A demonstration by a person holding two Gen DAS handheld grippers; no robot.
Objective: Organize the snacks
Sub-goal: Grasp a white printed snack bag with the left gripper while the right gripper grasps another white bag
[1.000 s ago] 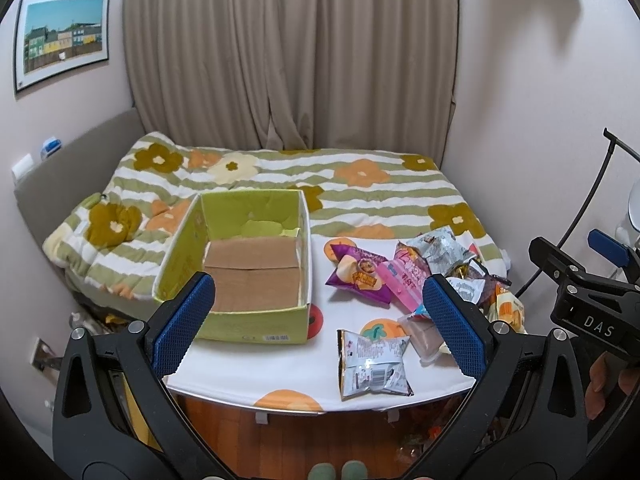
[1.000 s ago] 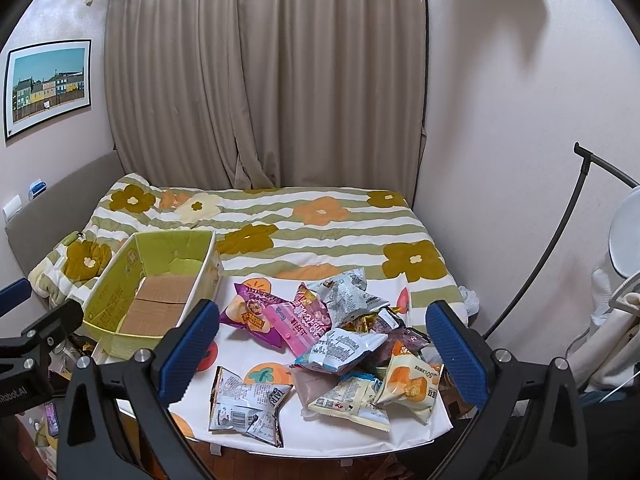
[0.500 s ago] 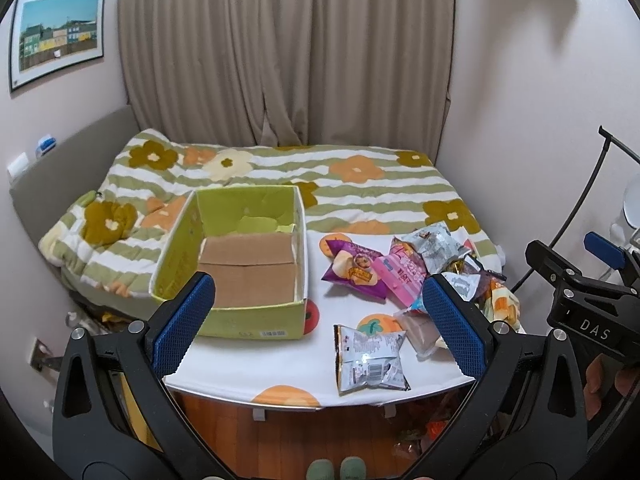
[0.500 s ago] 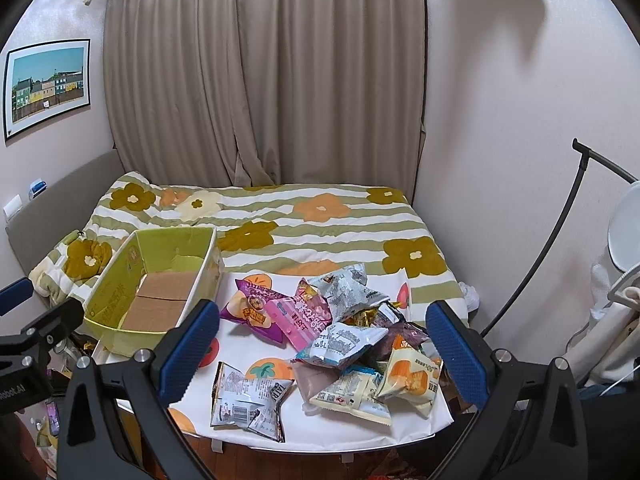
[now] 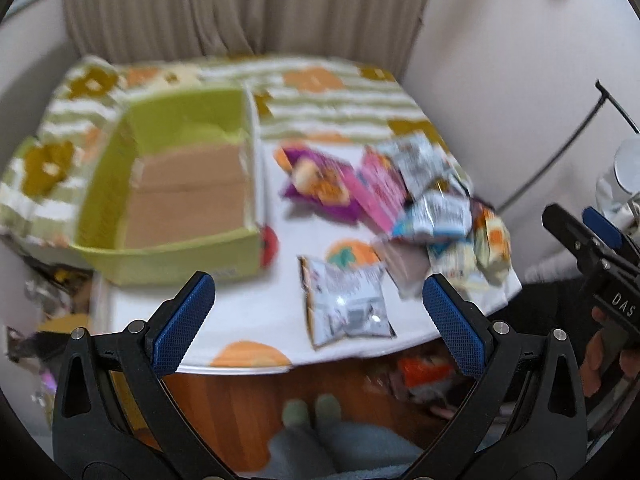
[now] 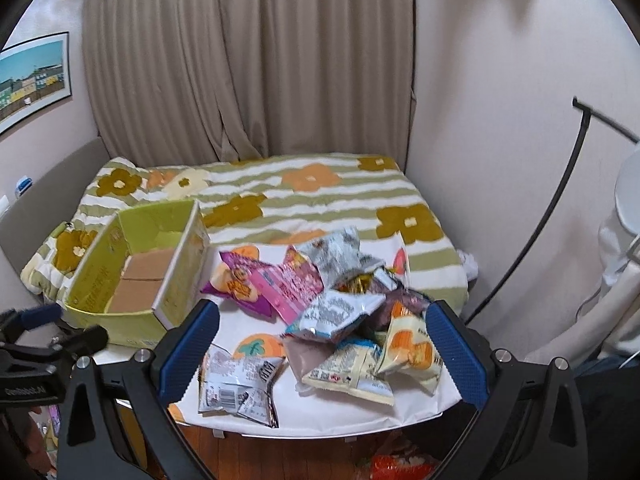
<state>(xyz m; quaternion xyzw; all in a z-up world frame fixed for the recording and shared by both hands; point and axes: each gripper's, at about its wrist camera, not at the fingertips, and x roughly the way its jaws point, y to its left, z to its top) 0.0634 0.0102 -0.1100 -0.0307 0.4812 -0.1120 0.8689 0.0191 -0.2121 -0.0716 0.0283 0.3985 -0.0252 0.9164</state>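
Organizing snacks, opening stage: nothing appears sorted yet. The green box (image 6: 132, 276), an open-topped cardboard carton with plain brown flaps as its floor, stands on the left of the surface (image 6: 320, 412) and holds no packets as far as can be seen. All the snacks lie outside it, to its right: a loose, overlapping snack pile (image 6: 352, 304) of crinkled foil and plastic pouches, and one silver packet (image 6: 236, 384) lying flat and apart from the pile, near the front edge. Within the pile, a purple pouch (image 6: 236, 280) and a pink pouch (image 6: 288, 284) lie nearest the box; a pale pouch with orange print (image 6: 412, 348) sits at the right. The left tool (image 5: 320, 312) is spread wide and holds nothing; it hangs above the front of the surface, with the silver packet (image 5: 346, 304) seen between its blue textured pads, though this view is blurred. The right tool (image 6: 324, 344) is likewise spread wide and holds nothing, framing the pile. The surface is covered in smooth white sheeting with orange fruit motifs; behind it lies a bed (image 6: 320, 192) under a soft striped, flowered quilt. Every packet remains to be moved.
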